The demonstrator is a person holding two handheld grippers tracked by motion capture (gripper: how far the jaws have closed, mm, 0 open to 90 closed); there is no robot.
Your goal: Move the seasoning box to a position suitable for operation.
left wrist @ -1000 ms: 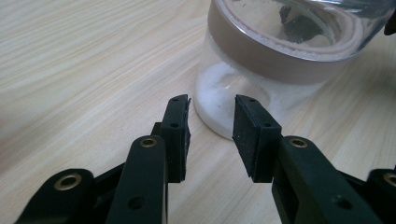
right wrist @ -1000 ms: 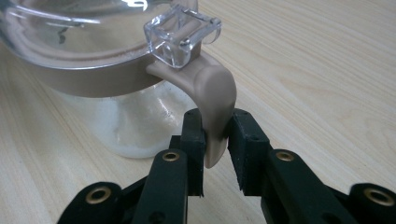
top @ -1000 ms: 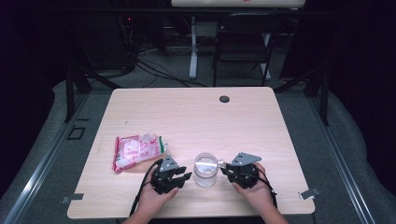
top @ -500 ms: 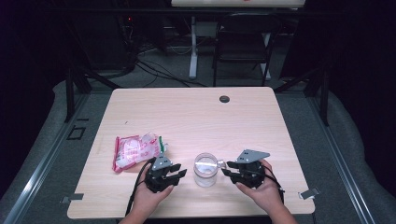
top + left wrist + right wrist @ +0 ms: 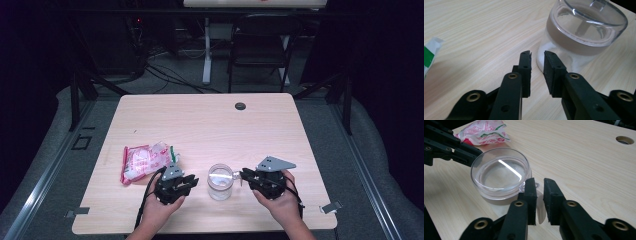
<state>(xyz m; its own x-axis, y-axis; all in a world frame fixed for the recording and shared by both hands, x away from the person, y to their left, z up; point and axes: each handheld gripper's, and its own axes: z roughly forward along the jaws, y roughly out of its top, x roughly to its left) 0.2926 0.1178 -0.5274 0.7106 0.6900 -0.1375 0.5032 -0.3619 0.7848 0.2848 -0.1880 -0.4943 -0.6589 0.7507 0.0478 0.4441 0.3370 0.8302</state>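
Low in the centre of the desk [image 5: 310, 130], both tongs have just been closing beside the clear lidded jar [image 5: 220, 181], the left tongs [image 5: 537, 57] nearly pressed together on nothing, the right tongs [image 5: 539, 185] pinching what looks like its lid tab, so lifting the lid probably comes next.

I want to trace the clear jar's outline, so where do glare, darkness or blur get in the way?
Right gripper view: a bright streak of glare crosses the jar's lid, and the near black jaws are soft. Left gripper view: the jar is sharp enough, but its top is cut by the frame edge. High view: the table is evenly lit, the room behind it is dark, and the jar shows small.
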